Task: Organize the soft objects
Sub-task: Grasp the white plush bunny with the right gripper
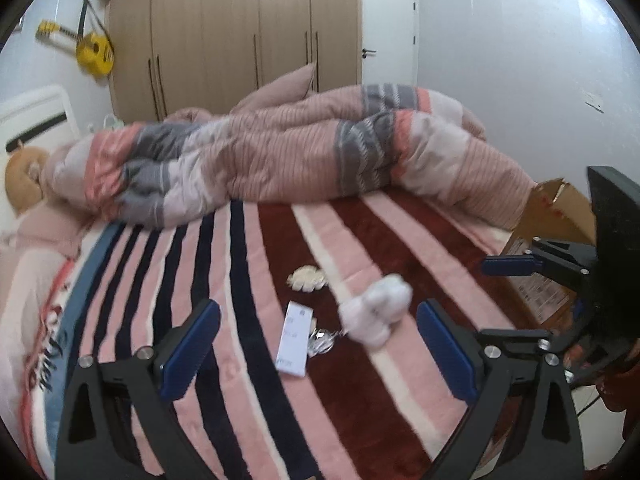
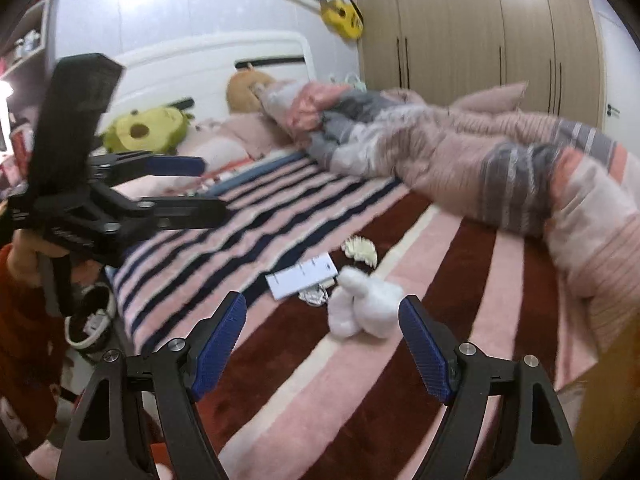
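Observation:
A small white plush toy [image 1: 378,312] lies on the striped bed blanket [image 1: 256,264]; it also shows in the right wrist view [image 2: 366,306]. My left gripper [image 1: 320,348] is open and empty, hovering above the blanket with the toy just ahead between its fingers. My right gripper [image 2: 322,346] is open and empty, short of the toy. The right gripper shows at the right edge of the left wrist view [image 1: 516,268], and the left gripper at the left of the right wrist view [image 2: 200,184]. A cream shell-shaped soft item [image 1: 306,278] lies just behind the toy.
A white card [image 1: 294,338] and a silvery trinket [image 1: 322,340] lie beside the toy. A crumpled pink and grey duvet [image 1: 304,148] fills the far side. A cardboard box [image 1: 556,220] stands at the bed's right. Green [image 2: 146,128] and brown [image 2: 246,88] plush pillows sit by the headboard.

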Tool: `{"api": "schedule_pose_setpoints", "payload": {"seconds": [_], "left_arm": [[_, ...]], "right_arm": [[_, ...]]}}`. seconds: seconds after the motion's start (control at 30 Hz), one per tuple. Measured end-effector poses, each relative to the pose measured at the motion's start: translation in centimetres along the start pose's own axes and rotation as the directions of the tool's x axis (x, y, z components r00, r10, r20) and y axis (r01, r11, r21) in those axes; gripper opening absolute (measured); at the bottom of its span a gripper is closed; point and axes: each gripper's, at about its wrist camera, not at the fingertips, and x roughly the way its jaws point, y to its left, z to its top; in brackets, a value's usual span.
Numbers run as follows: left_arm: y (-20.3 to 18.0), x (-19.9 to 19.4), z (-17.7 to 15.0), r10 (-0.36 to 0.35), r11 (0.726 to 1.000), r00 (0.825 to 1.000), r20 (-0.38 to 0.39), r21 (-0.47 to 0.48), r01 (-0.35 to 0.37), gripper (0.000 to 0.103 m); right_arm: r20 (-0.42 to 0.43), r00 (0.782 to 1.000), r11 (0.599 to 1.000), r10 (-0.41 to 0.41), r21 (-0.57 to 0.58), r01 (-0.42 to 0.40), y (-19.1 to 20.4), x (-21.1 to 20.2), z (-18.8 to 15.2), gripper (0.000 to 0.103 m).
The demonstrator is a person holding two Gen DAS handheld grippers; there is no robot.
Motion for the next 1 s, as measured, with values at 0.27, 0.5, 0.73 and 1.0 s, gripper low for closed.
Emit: {"api": "schedule_pose_setpoints", "payload": {"seconds": [0.27, 0.5, 0.73, 1.0], "left_arm": [[2.5, 4.2, -4.0, -0.004, 1.000, 0.999, -0.043, -0.031, 0.003, 0.098], [3.0, 7.4, -5.6, -0.042, 0.997, 0.996, -0.073, -0.061, 0.038, 0.098], [2.8, 7.7, -5.9, -0.050, 0.997, 0.995, -0.082, -0.057, 0.046, 0.098], [2.6, 7.5, -6.1, -0.064, 0.995, 0.994, -0.086, -0.081, 0.057, 0.098]], "right_arm": [[-0.071, 0.995, 0.997, -0.072, 0.036, 0.074, -2.4, 8.2, -0.7, 0.076], [-0.109, 0.993, 0.994, -0.045, 0.092, 0.056, -4.7, 12.6, -0.8, 0.076], [-0.069, 0.994, 0.989, 0.083, 0.131, -0.073, -4.1, 10.1, -1.7, 0.076], [-0.106, 0.993, 0.994, 0.055, 0.096, -0.045, -2.2, 8.1, -2.6, 0.076]]}}
